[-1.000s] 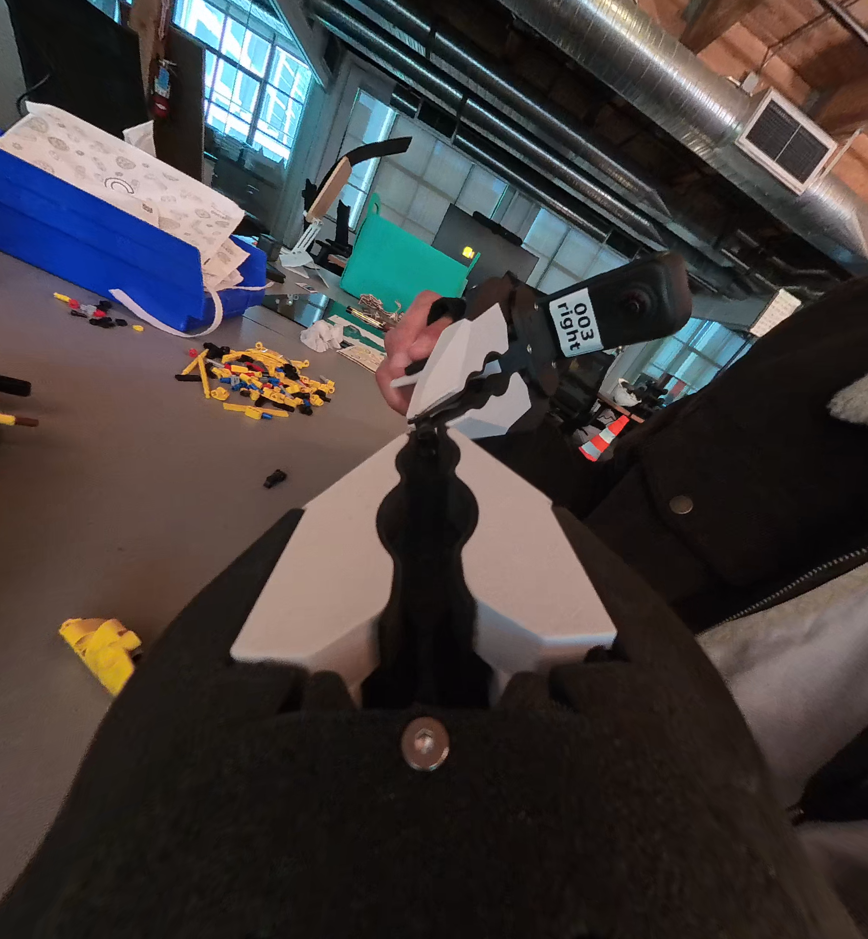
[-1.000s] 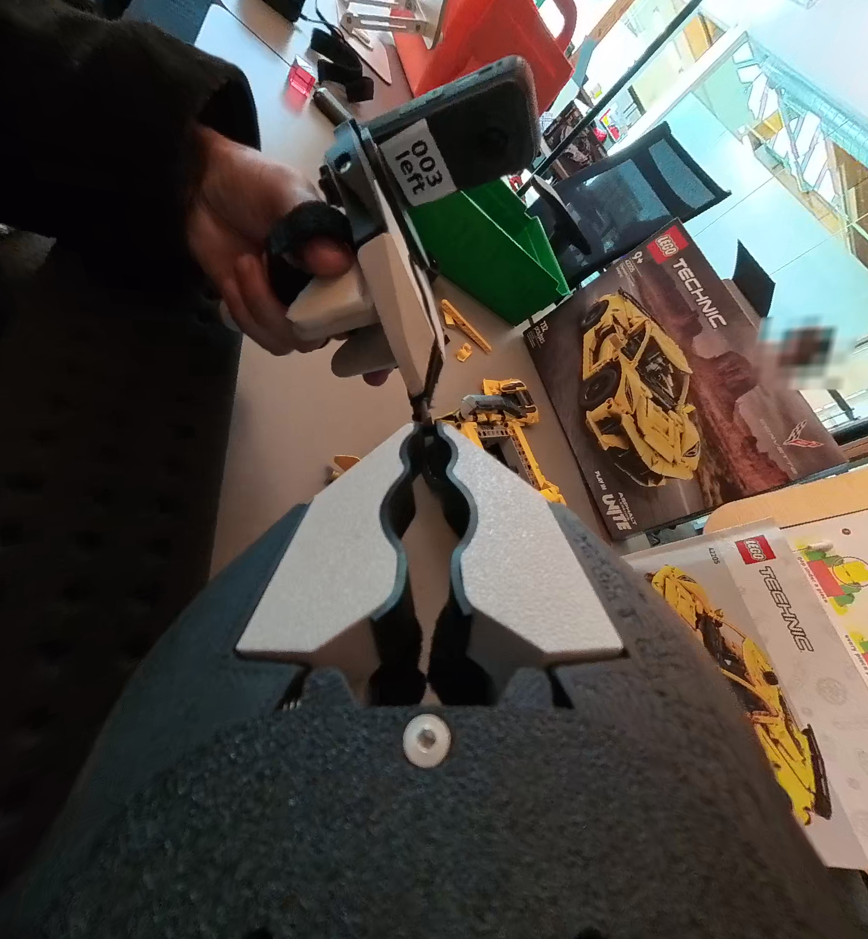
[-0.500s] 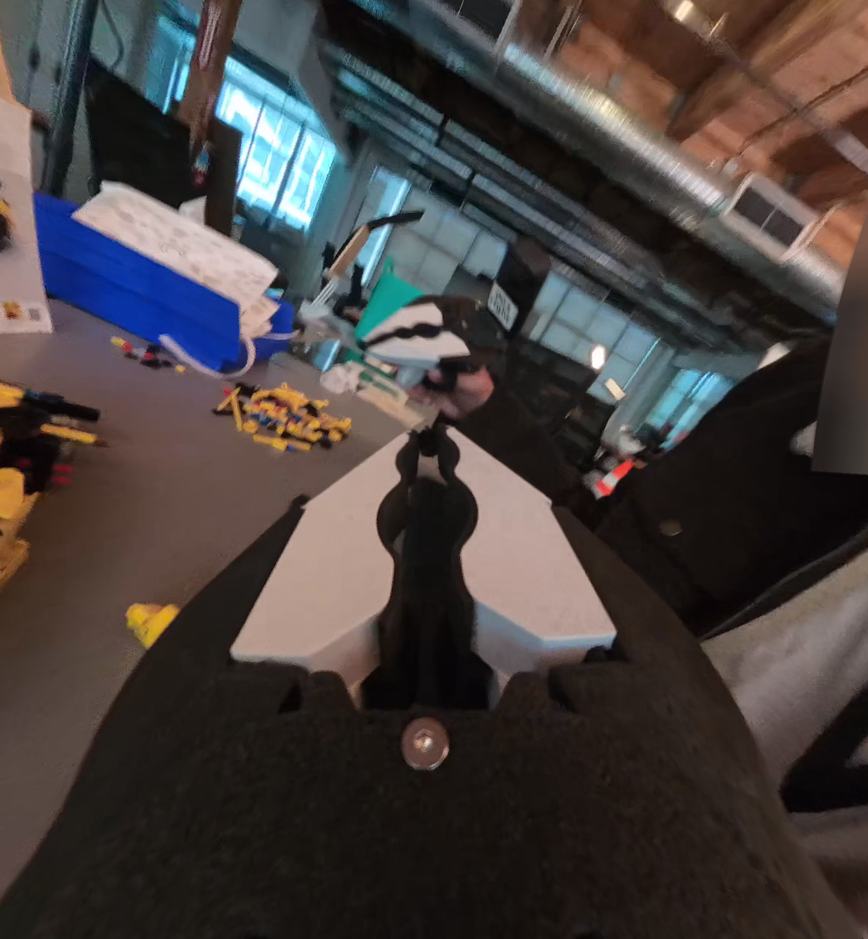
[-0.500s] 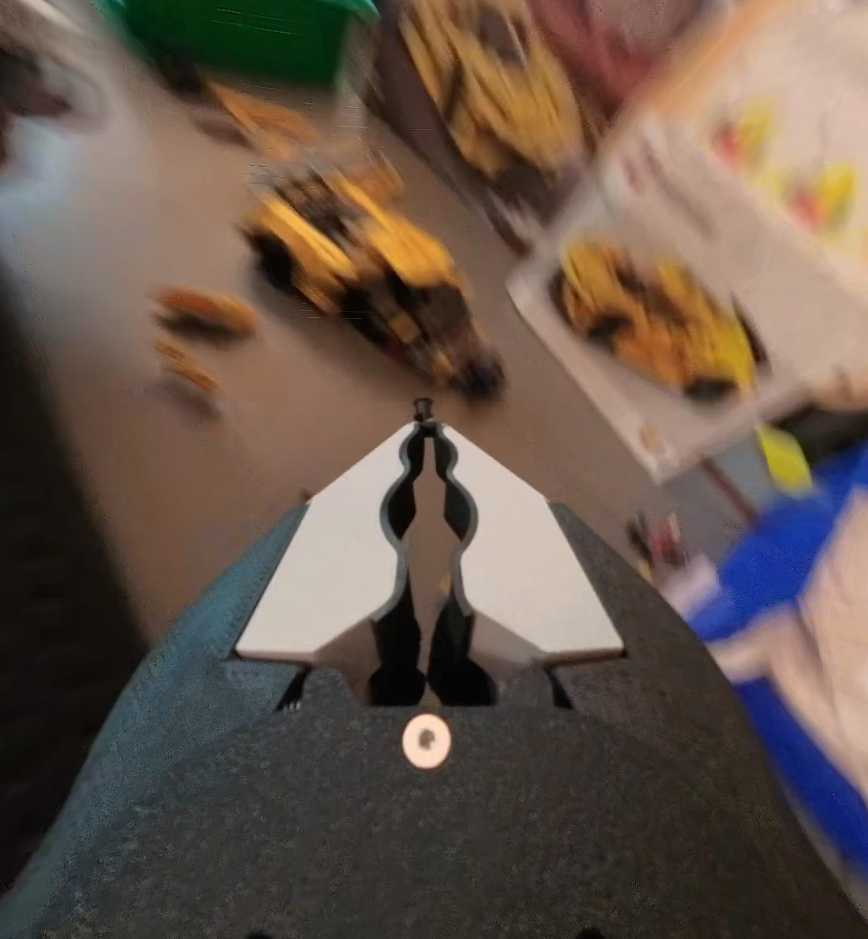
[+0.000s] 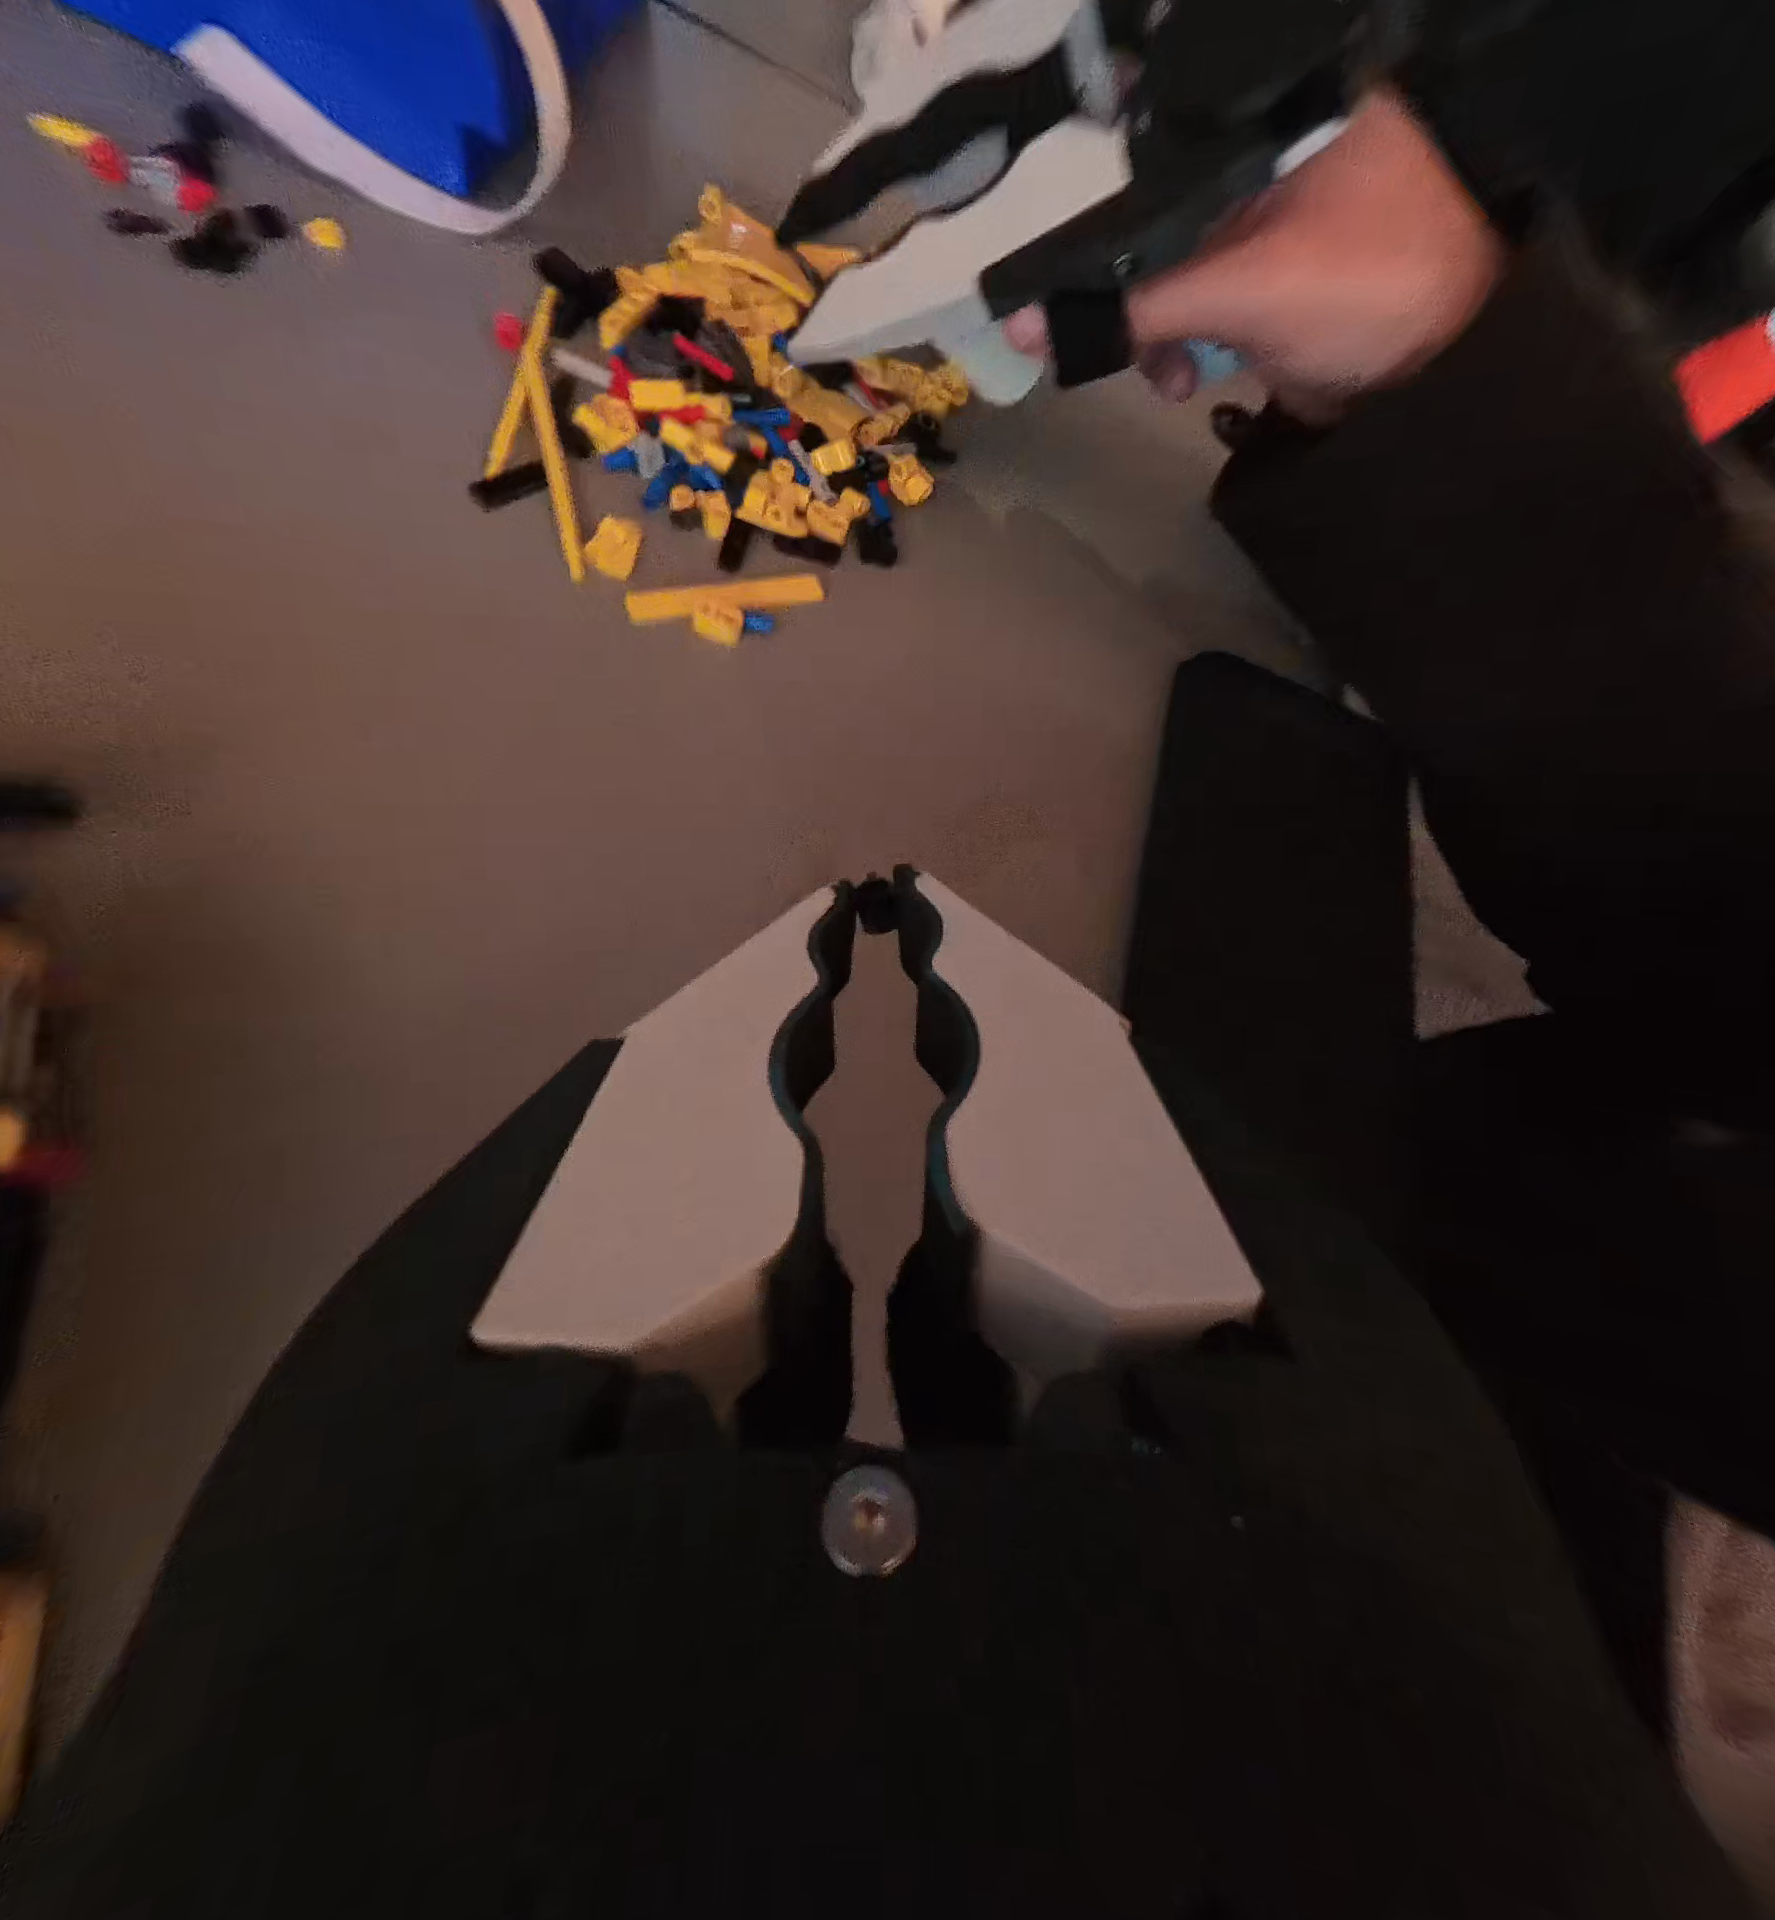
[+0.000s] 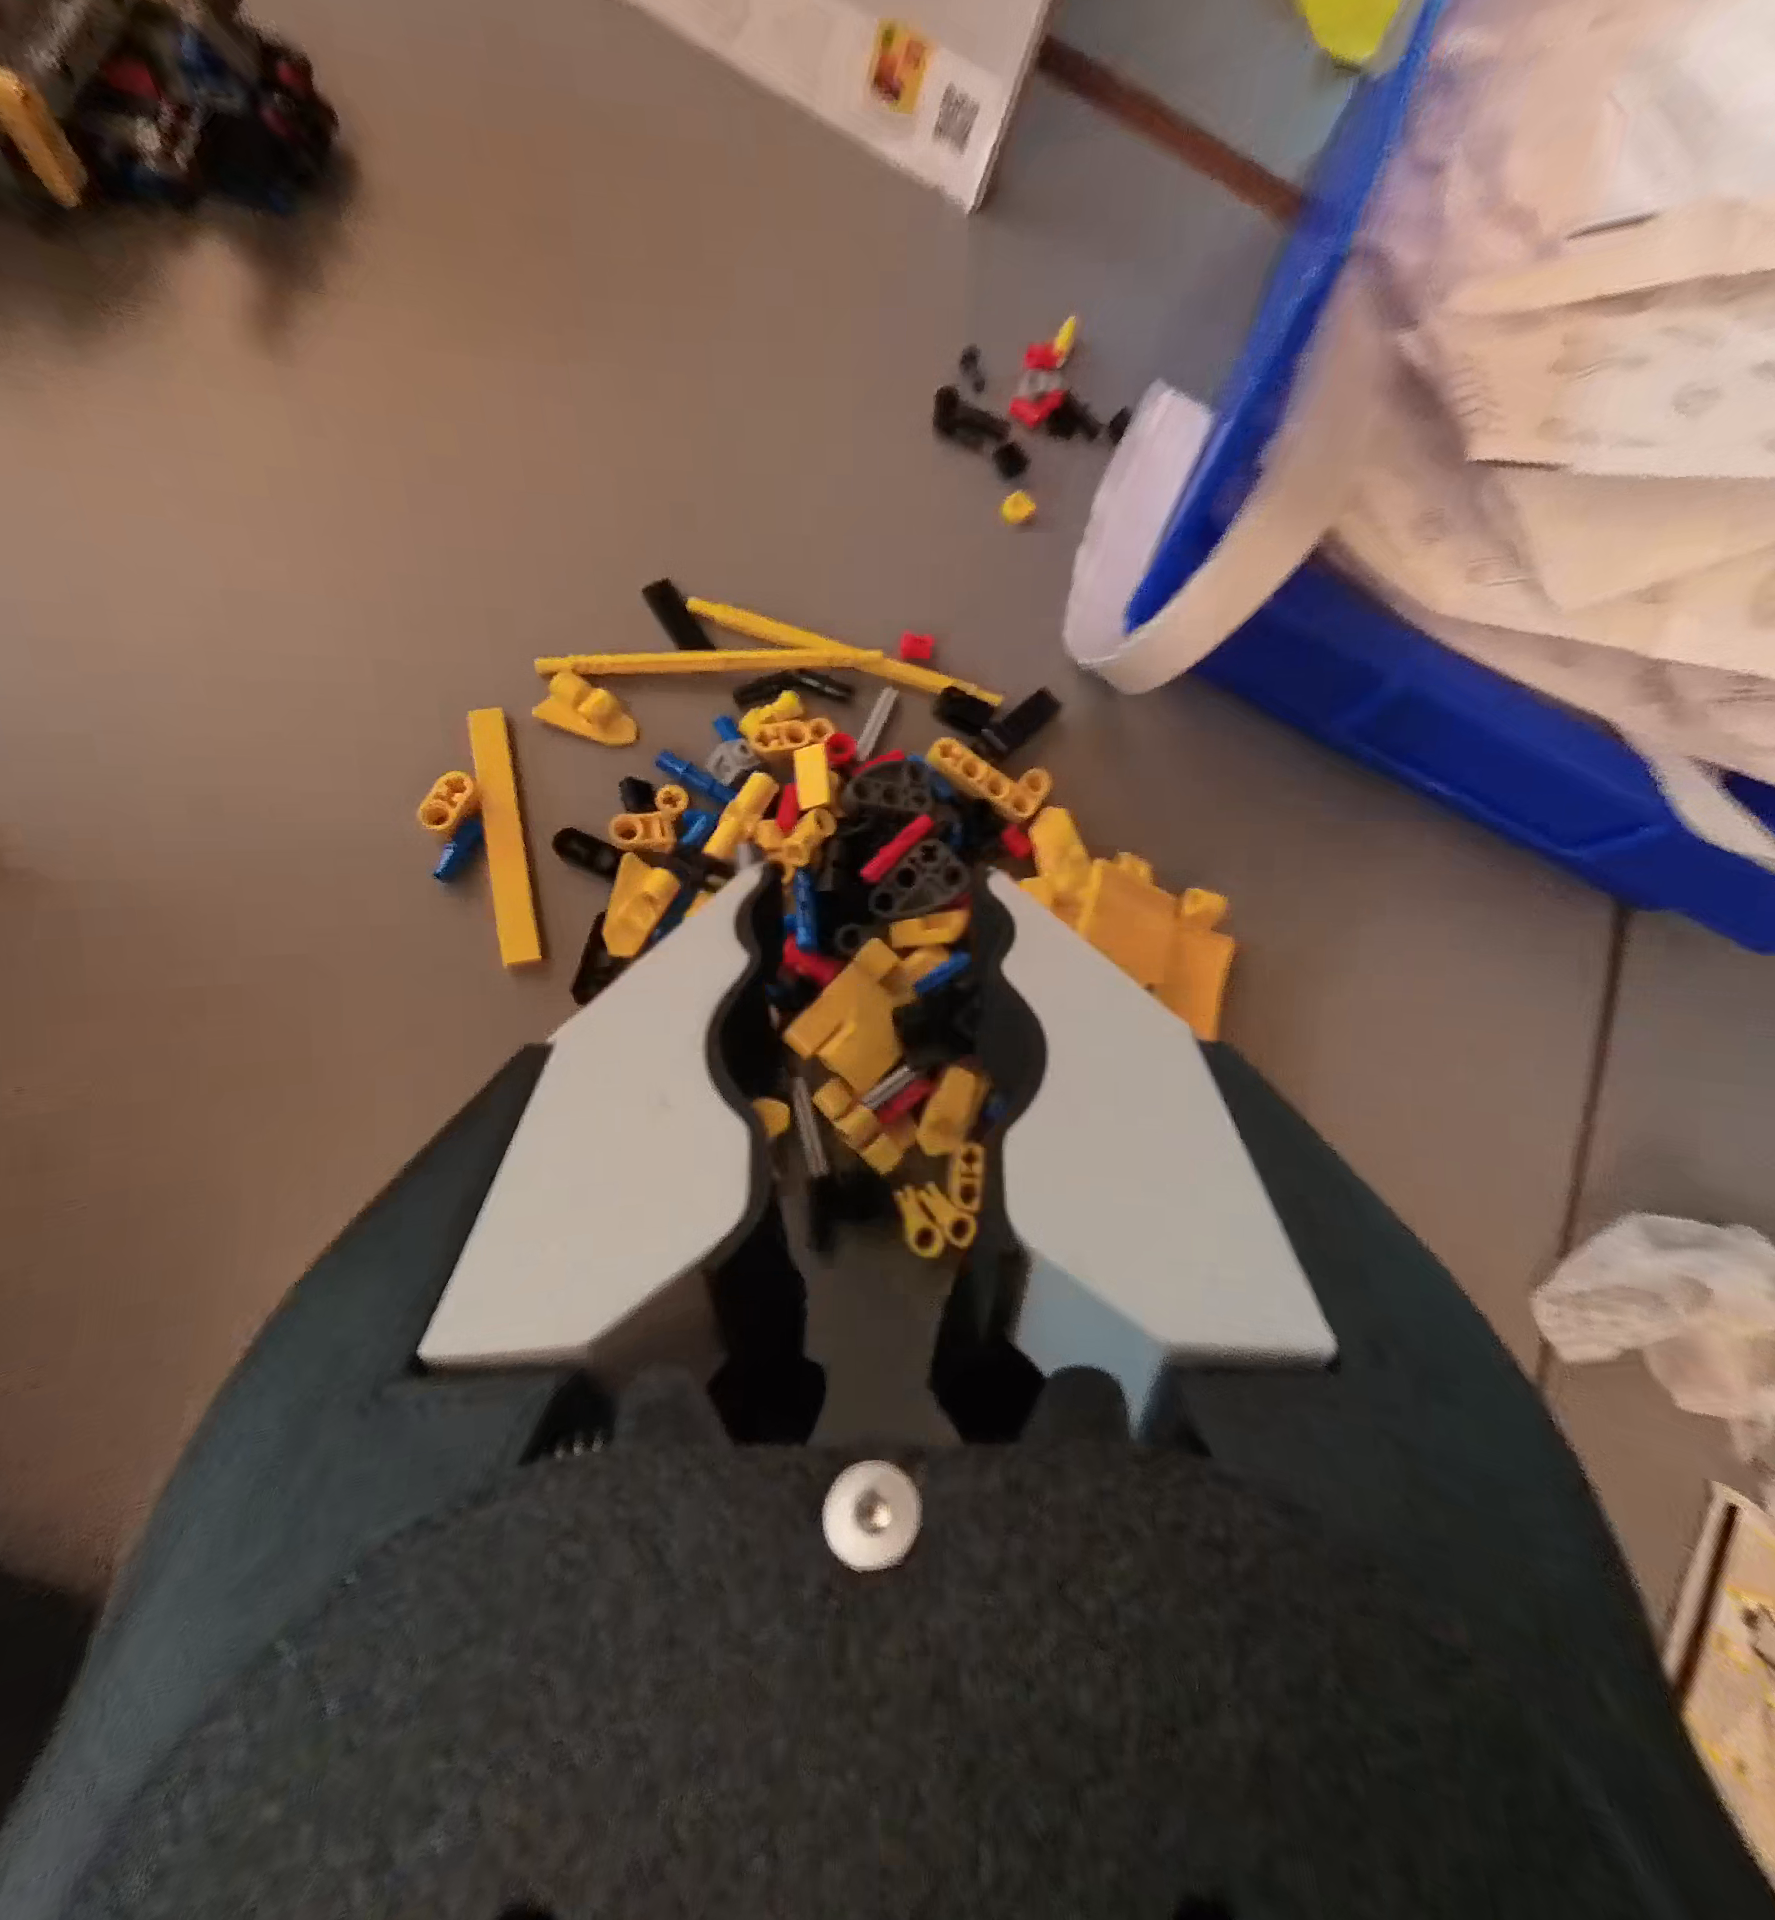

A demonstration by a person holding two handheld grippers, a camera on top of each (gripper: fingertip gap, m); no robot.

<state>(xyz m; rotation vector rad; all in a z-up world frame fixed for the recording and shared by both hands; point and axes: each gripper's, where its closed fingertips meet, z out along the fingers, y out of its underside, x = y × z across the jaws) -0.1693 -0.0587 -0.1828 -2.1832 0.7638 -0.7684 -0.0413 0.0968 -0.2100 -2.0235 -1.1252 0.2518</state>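
On the grey tabletop [image 6: 239, 582], the heap of small plastic building pieces, mostly yellow with black, red and blue bits [image 6: 841, 862], sits just beside the curled white-edged lip of a blue bin [image 6: 1402, 665] stuffed with printed paper sheets [image 6: 1641, 343]. Two long thin yellow beams [image 6: 717, 657] lie along the heap's far edge, a flat yellow strip [image 6: 507, 836] on its left side.

The right gripper [image 6: 872, 883] is right over the heap, grey fingers [image 6: 634, 1122] spread wide, tips down among the pieces with loose parts showing in the gap; nothing pinched that I can see. The heap lies straight ahead of and under it, along its pointing axis. In the left wrist view the same right gripper [image 5: 810, 281] comes in from the far right, held by a hand [image 5: 1309, 270] in a dark sleeve, tips at the heap's [image 5: 727, 416] far-right edge.

The left gripper [image 5: 872, 902] is well apart from the heap, over bare table, jaws nearly together and pinching a tiny black piece [image 5: 872, 916] at the very tips. The heap lies forward of it, slightly left. So the right is clearly nearer.

Further out: a small scatter of black and red bits [image 6: 1018, 405] near the bin, a partly built yellow-and-black model [image 6: 135, 114] far left, blurred, a booklet [image 6: 862, 73], crumpled clear plastic [image 6: 1714, 1320] at right.
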